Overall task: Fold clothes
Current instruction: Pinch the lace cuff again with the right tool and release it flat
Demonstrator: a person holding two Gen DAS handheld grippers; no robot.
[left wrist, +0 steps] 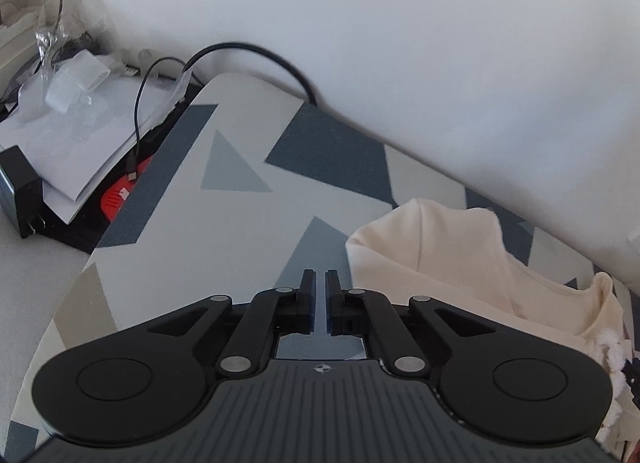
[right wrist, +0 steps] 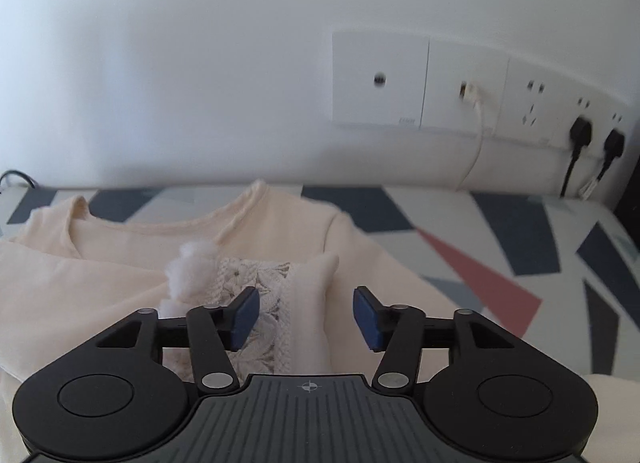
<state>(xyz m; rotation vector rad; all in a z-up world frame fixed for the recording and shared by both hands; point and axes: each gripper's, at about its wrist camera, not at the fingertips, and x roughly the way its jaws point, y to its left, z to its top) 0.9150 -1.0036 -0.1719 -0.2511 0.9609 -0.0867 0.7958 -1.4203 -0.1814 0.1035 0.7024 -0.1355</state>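
Note:
A cream top (right wrist: 120,275) with a lace panel (right wrist: 256,283) and white fluffy trim lies spread on the patterned board cover (right wrist: 460,223). In the right wrist view my right gripper (right wrist: 306,303) hovers over a raised fold of the top beside the lace, jaws apart, blue pads (right wrist: 368,319) clear of the cloth. In the left wrist view my left gripper (left wrist: 320,283) is shut with nothing between its fingers, over the bare cover (left wrist: 224,223). The cream top (left wrist: 460,263) lies just to its right.
Left of the board sit papers (left wrist: 80,143), plastic wrap, a black cable (left wrist: 140,119), a red item and a dark box (left wrist: 18,187). A white wall (right wrist: 200,83) runs behind, with sockets (right wrist: 532,103) and two black plugs (right wrist: 580,131).

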